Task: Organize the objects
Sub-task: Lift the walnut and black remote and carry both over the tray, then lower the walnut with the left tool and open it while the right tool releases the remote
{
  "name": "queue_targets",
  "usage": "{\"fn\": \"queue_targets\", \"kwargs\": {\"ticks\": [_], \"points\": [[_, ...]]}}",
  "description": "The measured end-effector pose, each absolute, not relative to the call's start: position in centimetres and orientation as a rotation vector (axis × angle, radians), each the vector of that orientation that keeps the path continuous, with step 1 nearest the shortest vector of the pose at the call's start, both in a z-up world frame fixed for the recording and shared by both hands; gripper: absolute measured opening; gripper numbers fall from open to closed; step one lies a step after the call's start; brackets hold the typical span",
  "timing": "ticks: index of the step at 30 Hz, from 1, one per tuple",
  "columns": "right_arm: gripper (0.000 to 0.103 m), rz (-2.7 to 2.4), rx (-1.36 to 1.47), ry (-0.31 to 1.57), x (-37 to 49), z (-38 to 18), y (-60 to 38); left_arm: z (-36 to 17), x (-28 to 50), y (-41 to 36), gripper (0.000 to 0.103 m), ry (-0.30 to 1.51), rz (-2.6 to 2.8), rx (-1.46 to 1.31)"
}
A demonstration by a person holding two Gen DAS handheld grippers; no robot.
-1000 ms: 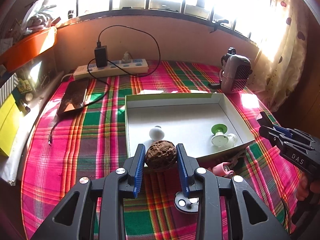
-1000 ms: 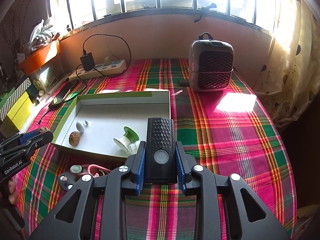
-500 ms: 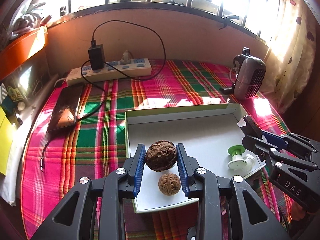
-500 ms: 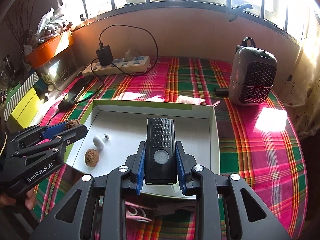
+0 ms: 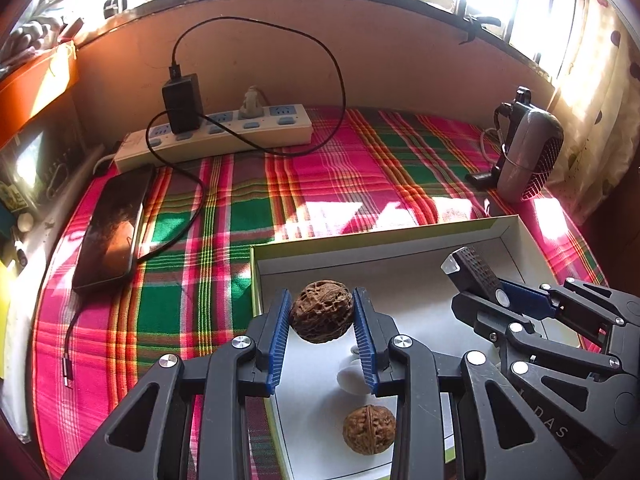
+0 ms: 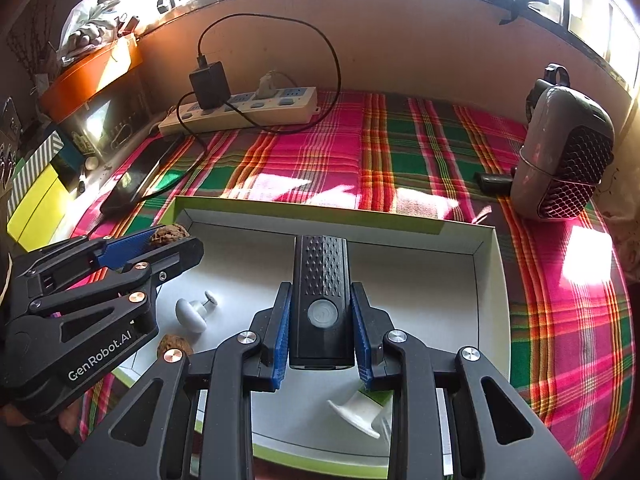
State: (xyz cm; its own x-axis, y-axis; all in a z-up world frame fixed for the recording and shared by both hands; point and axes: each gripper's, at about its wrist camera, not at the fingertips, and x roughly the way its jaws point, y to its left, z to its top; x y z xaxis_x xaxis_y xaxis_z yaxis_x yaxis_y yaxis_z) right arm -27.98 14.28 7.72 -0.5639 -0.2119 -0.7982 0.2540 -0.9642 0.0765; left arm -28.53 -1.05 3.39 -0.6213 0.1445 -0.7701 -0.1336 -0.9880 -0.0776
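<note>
Sunlight from a barred window falls across a table covered in a pink, green and orange plaid cloth (image 5: 320, 184). At the far edge lies a white power strip (image 5: 224, 136) with a black charger (image 5: 182, 102) plugged in, its cable looping to a black phone (image 5: 110, 228) lying flat on the left. A grey portable heater with a mesh front (image 6: 564, 160) stands at the far right.

Near the middle of the cloth sits a shallow white cardboard box with green outer edges (image 6: 492, 300). The left gripper (image 5: 322, 320) is clamped on a brown wrinkled walnut (image 5: 322, 310), holding it above the near-left part of the box, clear of the floor. Below it, on the box floor, rest a second brown walnut (image 5: 368, 430) and, just beyond that, a small white knob-shaped piece (image 6: 192, 314).

The right gripper (image 6: 322, 332) is closed on a black rectangular flashlight with a textured top and round grey button (image 6: 322, 296), held over the middle of the box with its lens end pointing far. A white and green suction-cup-like piece (image 6: 360, 408) lies in the box beneath the right gripper, partly hidden by its finger.
</note>
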Motion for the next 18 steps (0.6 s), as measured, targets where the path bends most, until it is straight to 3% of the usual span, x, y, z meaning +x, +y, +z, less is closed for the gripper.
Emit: {"fn": "queue_targets", "kwargs": {"ticks": [18], "points": [[0.028, -2.534, 1.337, 0.101, -29.7, 6.0, 12.9, 2.3, -29.7, -0.4, 0.029, 0.041, 2.694, -1.297]]}}
